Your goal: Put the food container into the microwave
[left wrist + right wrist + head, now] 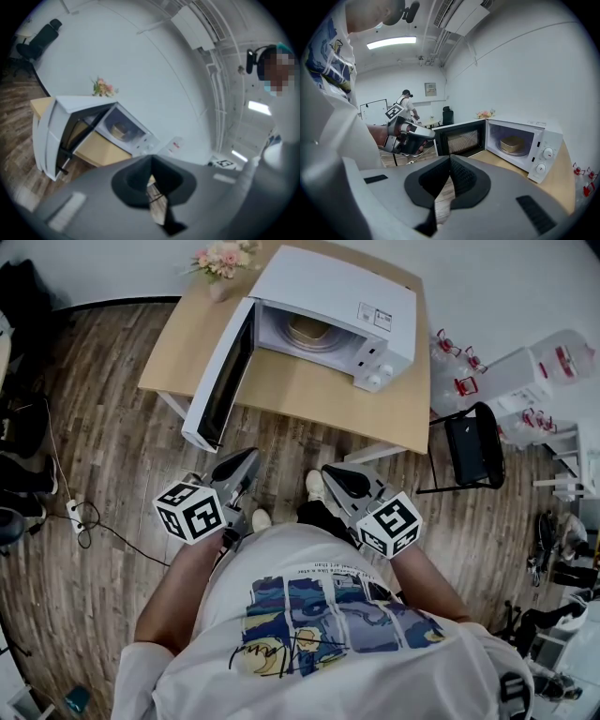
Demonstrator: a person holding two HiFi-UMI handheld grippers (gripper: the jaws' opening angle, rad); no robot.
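A white microwave (328, 296) stands on the wooden table (309, 395) with its door (220, 376) swung wide open to the left. A tan food container (307, 331) sits inside on the turntable. The left gripper view shows it too, container (123, 129) within the microwave (136, 136), and so does the right gripper view, container (512, 144) in the microwave (534, 145). My left gripper (241, 463) and right gripper (336, 476) hang close to my body, well short of the table. Both the left gripper (151, 161) and the right gripper (450, 159) are shut with nothing in them.
A vase of flowers (223, 261) stands at the table's far left corner. To the right of the table are a black chair (473, 446) and large water bottles (553, 357). On the wooden floor at left lies a power strip with cable (75, 515).
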